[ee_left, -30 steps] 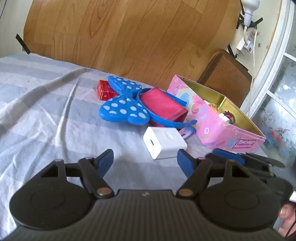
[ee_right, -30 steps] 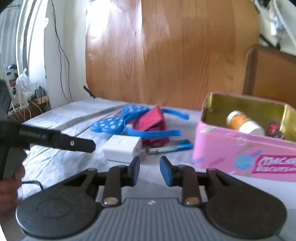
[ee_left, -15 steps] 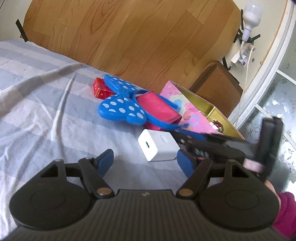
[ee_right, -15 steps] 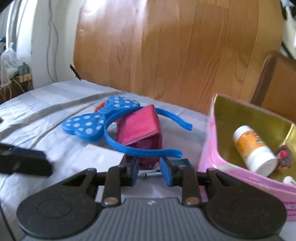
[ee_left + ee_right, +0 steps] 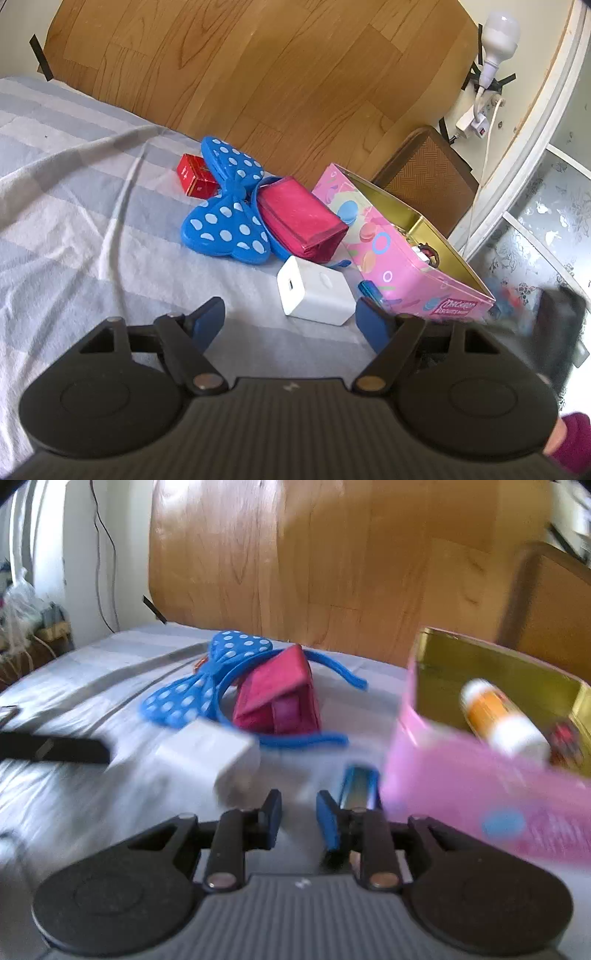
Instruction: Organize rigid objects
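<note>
On the striped bedsheet lie a white charger block (image 5: 314, 291) (image 5: 210, 753), a blue polka-dot bow headband (image 5: 225, 225) (image 5: 192, 698), a magenta pouch (image 5: 299, 218) (image 5: 277, 698), a small red box (image 5: 194, 175) and a thin blue lighter-like stick (image 5: 358, 782) (image 5: 369, 288). My left gripper (image 5: 290, 317) is wide and still opening, holding nothing, with the charger just ahead. My right gripper (image 5: 299, 808) has a narrow gap that is closing on nothing; the stick lies just beyond its right finger.
An open pink tin (image 5: 399, 258) (image 5: 461, 775) stands to the right, holding an orange-and-white bottle (image 5: 498, 716) and small items. A wooden headboard (image 5: 258, 74) backs the bed. A brown panel (image 5: 424, 173), wall plugs and a window frame are at the far right.
In the left wrist view the right gripper has drawn back from across the charger to the right edge. The right wrist view has come closer to the blue stick and the tin.
</note>
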### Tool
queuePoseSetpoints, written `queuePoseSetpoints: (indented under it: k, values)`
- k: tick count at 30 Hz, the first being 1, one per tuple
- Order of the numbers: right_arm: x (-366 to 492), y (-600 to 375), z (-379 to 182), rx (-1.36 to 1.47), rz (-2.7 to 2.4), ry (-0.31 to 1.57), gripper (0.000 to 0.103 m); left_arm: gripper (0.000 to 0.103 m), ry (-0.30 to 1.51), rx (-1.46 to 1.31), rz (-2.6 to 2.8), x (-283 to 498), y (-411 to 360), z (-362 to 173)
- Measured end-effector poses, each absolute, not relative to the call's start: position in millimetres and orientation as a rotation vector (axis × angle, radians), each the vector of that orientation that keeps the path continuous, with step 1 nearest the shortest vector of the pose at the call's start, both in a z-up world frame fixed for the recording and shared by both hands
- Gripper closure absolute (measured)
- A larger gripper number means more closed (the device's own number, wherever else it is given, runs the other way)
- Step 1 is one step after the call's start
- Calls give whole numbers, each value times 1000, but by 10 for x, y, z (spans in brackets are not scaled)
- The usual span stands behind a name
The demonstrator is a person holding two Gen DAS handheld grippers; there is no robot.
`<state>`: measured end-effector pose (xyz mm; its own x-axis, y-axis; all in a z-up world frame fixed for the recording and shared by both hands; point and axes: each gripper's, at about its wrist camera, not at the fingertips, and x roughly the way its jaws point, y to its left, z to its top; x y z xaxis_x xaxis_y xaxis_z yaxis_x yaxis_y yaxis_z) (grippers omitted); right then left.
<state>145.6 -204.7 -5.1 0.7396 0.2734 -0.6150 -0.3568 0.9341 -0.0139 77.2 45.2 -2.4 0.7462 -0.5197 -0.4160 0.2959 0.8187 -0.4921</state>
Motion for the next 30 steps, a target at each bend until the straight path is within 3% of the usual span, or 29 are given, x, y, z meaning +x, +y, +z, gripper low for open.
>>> queuePoseSetpoints:
  k: [10,15,22,24,27,30]
  values:
    - [558,-2560,34,-37,314,569,77,24,601,-310,-420,756,268,-14]
    - [840,-2495,160,-73,296,520,70,24,606,-205,-357,721,123,-12]
    - [1479,-2398,1,-24,268,641,64,23,608,-17,-286,693,-132,-34]
    - [1542,-2382,-12,-38,264,650,64,23,610,5,-273,689,-168,-37]
    - [1476,-2380,-35,-60,267,640,78,24,612,24,-262,675,-202,-39]
    - [1281,-2397,-45,-78,268,628,78,24,614,40,-254,671,-228,-44]
